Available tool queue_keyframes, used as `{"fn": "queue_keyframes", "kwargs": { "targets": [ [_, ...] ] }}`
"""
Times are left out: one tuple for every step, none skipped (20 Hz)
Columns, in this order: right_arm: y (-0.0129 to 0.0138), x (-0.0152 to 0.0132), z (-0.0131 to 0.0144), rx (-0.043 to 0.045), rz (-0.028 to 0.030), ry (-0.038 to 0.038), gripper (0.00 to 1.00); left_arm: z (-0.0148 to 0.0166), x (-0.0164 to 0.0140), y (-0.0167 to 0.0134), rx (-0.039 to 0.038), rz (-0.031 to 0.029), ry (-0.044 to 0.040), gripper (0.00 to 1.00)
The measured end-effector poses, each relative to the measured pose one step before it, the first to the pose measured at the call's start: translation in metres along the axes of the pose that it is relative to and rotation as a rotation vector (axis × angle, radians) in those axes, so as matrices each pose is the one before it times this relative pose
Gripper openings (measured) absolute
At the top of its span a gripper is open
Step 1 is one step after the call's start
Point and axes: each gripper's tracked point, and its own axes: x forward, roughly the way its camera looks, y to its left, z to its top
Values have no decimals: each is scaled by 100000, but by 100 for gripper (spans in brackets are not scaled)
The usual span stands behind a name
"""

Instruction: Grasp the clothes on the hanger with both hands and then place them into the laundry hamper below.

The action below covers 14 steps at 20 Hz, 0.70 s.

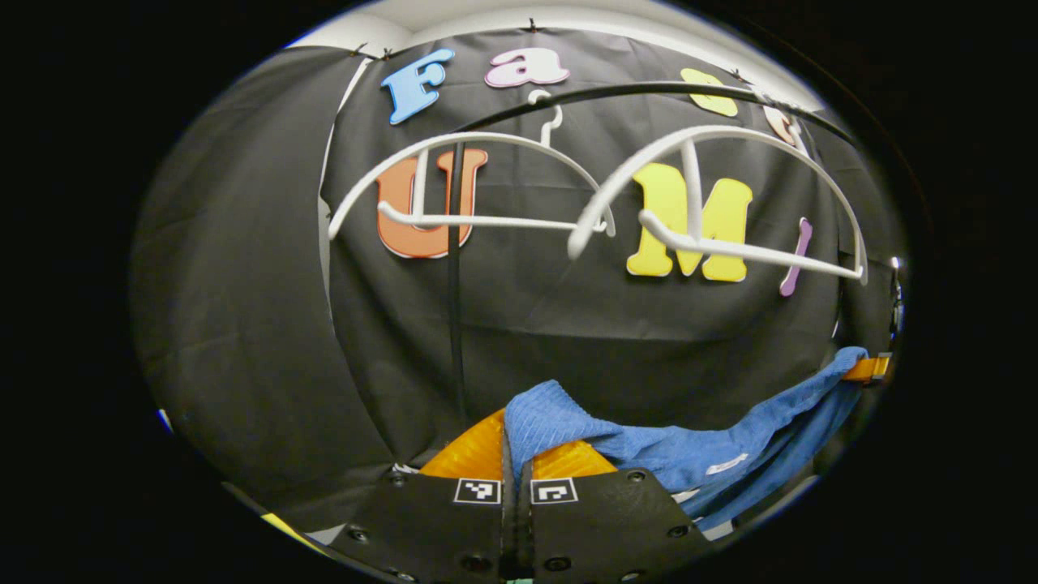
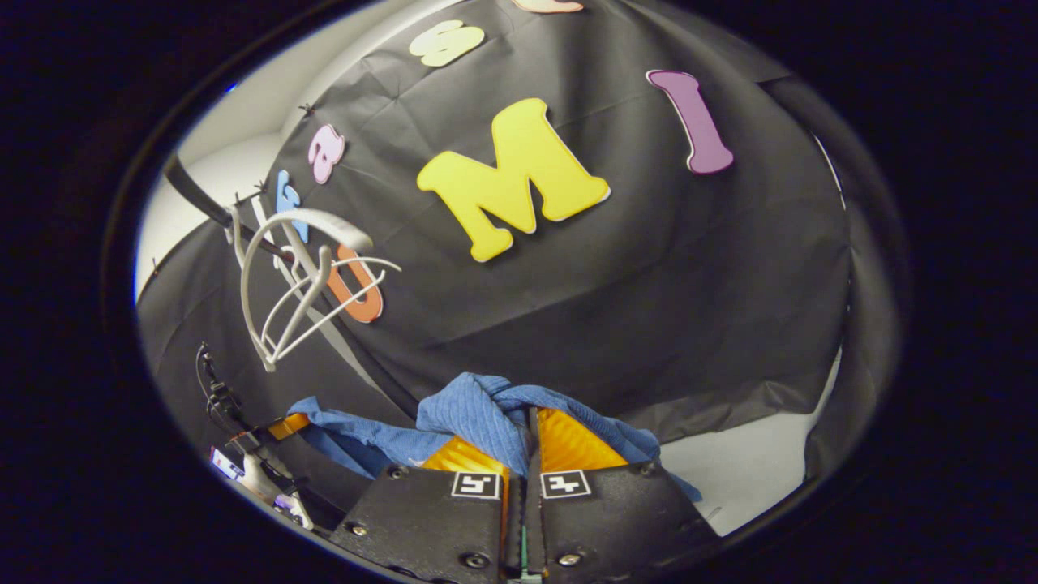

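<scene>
Left gripper (image 1: 514, 462): fingers pressed together on the blue garment (image 1: 649, 450), cloth pinched right at the tips and trailing off to its right. Right gripper (image 2: 521, 450): fingers closed too, a bunched fold of the same cloth wedged between them and spilling over both sides. In the left gripper view the right gripper shows at the far end of the cloth, gripping it. The garment hangs slack between the two, already off the hangers.

Step in hand looks like the carry down to the hamper, which is out of sight. Keep both pinches tight, lower together, hold the span level so no corner drags.

Farther off, above and ahead of the left gripper: two white hangers (image 1: 714, 203) bare on a dark rail (image 1: 649, 88). Keep clear of them while lowering.
</scene>
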Motion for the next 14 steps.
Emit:
{"fn": "queue_keyframes", "kwargs": {
  "targets": [
    [299, 55, -1050, 58, -163, 1451, 5, -972, -328, -456, -745, -1020, 1805, 0],
    [461, -110, -1095, -80, -103, 1262, 5, -773, -434, -536, -302, -1070, 1534, 0],
    [634, -4, -989, -587, 193, 1231, 5, -401, -244, -688, -110, -1913, 1070, 0],
    [812, -53, -989, -737, 232, 1467, 6, -546, -382, -930, 1172, -1760, 1684, 3],
    [1066, 59, -776, -1359, 785, 1386, 6, -169, -337, -820, 2149, -1768, 1222, 0],
    [1281, -67, -669, -2310, 730, 1162, 6, -60, -418, -1018, 2066, -2238, 536, 0],
    [1294, -142, -515, -2928, 666, 822, 5, 16, -425, -922, 2064, -2208, 387, 0],
    [1365, -279, -461, -3330, 812, 497, 5, 94, -609, -1205, 1978, -2474, -187, 0],
    [1504, -212, -252, -3645, 892, 238, 5, -1, -749, -753, 1926, -2120, -203, 0],
    [1516, -434, -139, -3008, 771, 11, 5, 561, -441, -963, 1631, -2121, -451, 0],
    [1483, -231, 163, -2016, 1437, -298, 5, 335, -440, -750, 1514, -1472, 94, 0],
    [1336, 36, 394, -1202, 1356, -83, 6, 398, -605, -697, 998, -1363, -4, 0],
    [1266, 115, 419, -1297, 955, 47, 6, 394, -603, -565, 649, -1309, 7, 0],
    [1277, 102, 299, -1644, 1158, -32, 6, 402, -727, -477, 45, -639, -84, 0]
  ]
}}
